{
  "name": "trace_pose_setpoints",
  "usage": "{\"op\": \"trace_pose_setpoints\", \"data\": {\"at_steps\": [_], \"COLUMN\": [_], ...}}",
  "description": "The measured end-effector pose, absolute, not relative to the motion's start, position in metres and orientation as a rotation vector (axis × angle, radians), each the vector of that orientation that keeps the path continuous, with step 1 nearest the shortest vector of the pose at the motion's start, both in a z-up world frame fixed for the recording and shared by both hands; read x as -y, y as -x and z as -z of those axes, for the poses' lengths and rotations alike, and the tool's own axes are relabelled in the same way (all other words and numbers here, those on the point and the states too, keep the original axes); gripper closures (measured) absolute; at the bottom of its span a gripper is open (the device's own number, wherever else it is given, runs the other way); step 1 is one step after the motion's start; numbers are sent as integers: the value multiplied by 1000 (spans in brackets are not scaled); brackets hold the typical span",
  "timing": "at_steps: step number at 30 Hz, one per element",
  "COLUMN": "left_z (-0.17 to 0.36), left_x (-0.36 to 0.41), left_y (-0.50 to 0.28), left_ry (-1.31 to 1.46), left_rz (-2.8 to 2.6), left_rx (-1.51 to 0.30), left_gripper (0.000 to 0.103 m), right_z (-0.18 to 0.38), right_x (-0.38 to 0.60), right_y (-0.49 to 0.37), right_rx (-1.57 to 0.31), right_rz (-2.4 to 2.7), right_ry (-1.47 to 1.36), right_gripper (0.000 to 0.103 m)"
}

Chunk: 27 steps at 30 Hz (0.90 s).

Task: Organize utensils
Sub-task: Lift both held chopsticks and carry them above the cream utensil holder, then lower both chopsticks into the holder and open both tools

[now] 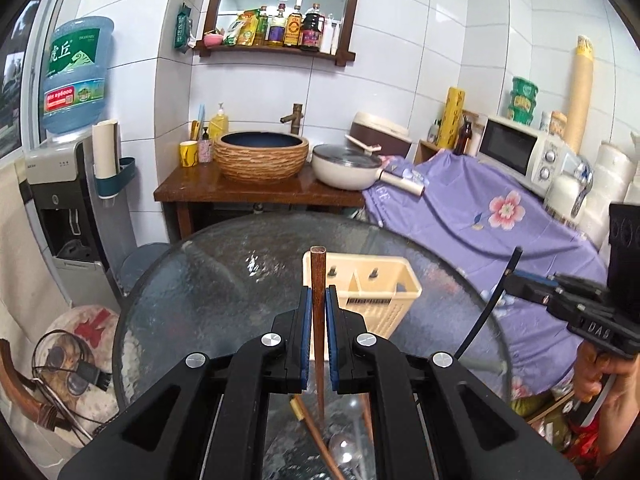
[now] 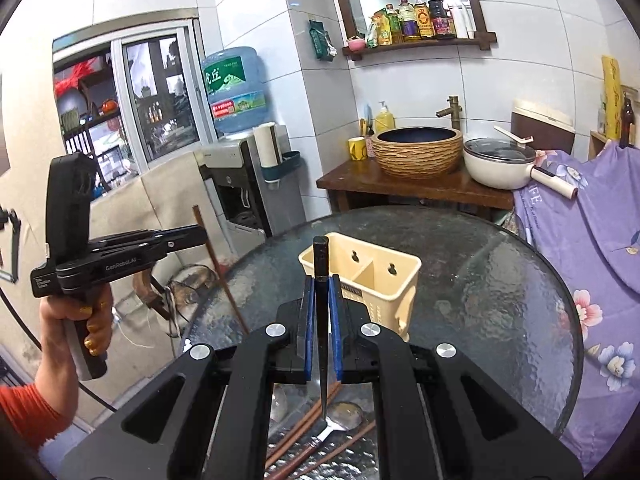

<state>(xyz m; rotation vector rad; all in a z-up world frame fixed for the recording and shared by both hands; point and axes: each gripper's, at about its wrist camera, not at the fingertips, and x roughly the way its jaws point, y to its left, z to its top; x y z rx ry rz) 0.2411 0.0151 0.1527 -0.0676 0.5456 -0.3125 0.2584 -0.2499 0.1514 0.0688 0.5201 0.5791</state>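
The left gripper point(image 1: 319, 332) points slightly downward over the table point(image 1: 208, 280), clenched on a brown chopstick point(image 1: 319, 280); the right gripper point(image 2: 321, 332) likewise grips a black chopstick point(image 2: 321, 264); the holder point(image 2: 384, 280) stands just ahead of both.

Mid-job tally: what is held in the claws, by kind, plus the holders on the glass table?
Brown wooden chopstick, in left claw: 1
Black tapered slender utensil, in right claw: 1
Cream plastic two-compartment utensil holder: 1
Total: 3
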Motion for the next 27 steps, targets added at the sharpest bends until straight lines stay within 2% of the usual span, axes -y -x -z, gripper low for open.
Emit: {"op": "trace_pose_setpoints", "data": {"at_steps": [6, 14, 18, 27], "left_z": [-214, -286, -275, -187], "left_x": [-6, 26, 41, 40], "left_y": [-259, -287, -311, -351], "left_ry": [86, 56, 46, 48], "left_rz": [336, 253, 220, 182], "left_rx": [-475, -337, -349, -500], "left_gripper": [96, 96, 96, 96], "right_z": [-199, -280, -278, -183], "right_x": [250, 253, 249, 235], "right_y": [-286, -321, -340, -380], "right_rx": [-508, -377, -367, -537], "right_rz": [-581, -492, -438, -398], "right_ry": [-128, -147, -129, -128], "right_gripper": [95, 95, 95, 95]}}
